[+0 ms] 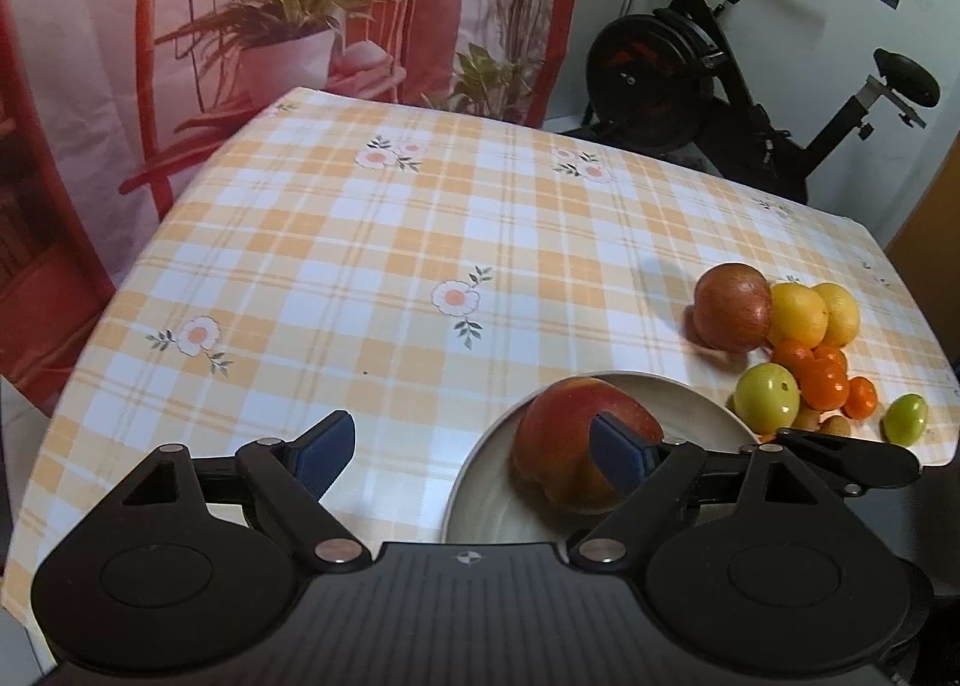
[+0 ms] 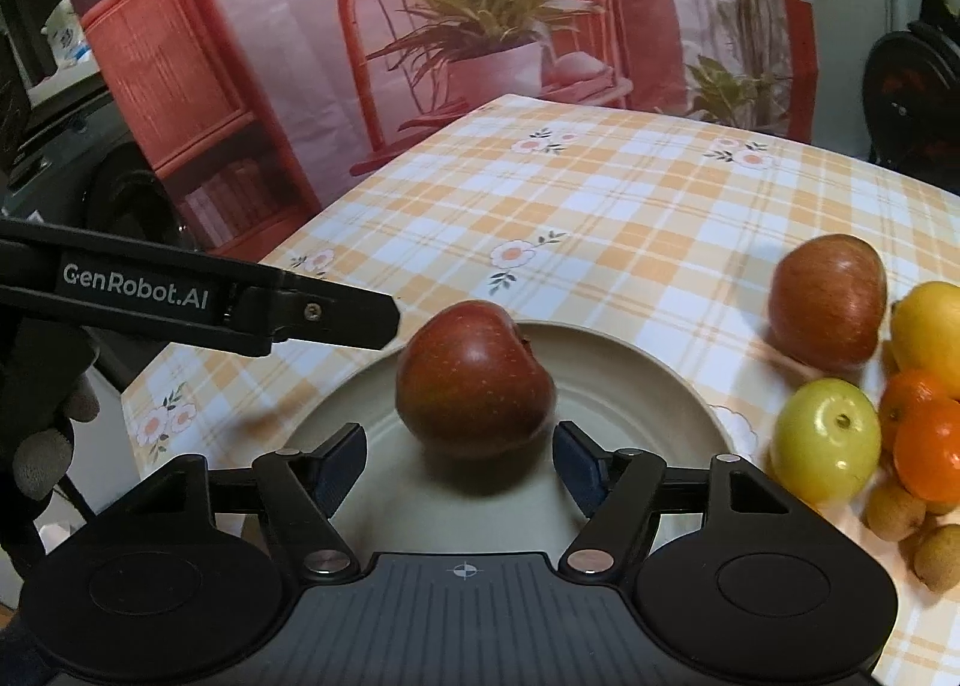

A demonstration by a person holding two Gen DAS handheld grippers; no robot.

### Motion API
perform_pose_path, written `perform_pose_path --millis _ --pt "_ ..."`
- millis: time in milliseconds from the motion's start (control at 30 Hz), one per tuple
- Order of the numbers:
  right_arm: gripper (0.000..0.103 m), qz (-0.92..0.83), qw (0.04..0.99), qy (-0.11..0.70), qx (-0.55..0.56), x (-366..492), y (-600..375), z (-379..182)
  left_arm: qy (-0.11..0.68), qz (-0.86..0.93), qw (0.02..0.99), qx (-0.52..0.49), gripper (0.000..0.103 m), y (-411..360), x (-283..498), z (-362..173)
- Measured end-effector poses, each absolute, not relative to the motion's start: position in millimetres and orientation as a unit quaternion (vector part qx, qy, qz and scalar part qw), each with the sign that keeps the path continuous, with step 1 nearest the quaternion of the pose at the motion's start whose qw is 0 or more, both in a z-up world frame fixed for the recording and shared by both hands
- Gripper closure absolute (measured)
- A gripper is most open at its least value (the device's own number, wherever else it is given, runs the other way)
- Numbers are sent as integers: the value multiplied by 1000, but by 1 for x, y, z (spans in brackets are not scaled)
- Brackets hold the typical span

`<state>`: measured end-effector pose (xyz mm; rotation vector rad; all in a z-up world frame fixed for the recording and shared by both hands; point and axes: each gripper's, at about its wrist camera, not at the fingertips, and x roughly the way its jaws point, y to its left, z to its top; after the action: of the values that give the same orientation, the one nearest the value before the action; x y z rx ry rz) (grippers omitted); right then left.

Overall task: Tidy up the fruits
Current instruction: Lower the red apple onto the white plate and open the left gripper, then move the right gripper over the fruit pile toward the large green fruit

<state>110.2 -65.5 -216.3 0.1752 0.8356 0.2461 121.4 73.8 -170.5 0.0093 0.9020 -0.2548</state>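
Checked tablecloth under both released hand-held grippers; left hand-held gripper reads "GenRobot.AI".

table: checked cloth | on it: plate, fruit pile

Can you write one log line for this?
red apple: on round beige plate | left gripper: open | right gripper: open

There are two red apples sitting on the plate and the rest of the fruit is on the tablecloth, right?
Not quite. Only one red apple sits on the plate. The other red apple is on the tablecloth with the rest of the fruit, as the right wrist view shows.
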Motion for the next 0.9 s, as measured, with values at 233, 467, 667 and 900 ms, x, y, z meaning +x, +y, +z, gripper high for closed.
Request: perform_pose_path --millis 233,467,667,900 --pt "35 110 906 398 91 106 -71 -216 425 -104 899 4 16 73 119 -167" --pt "32 103 913 383 100 100 -77 -213 415 -99 904 1 16 71 116 -164" --pt "25 79 926 352 108 89 -90 -206 410 -96 907 9 16 61 113 -159" --pt "8 36 942 311 121 76 -117 -195 394 -85 915 26 8 44 112 -151"
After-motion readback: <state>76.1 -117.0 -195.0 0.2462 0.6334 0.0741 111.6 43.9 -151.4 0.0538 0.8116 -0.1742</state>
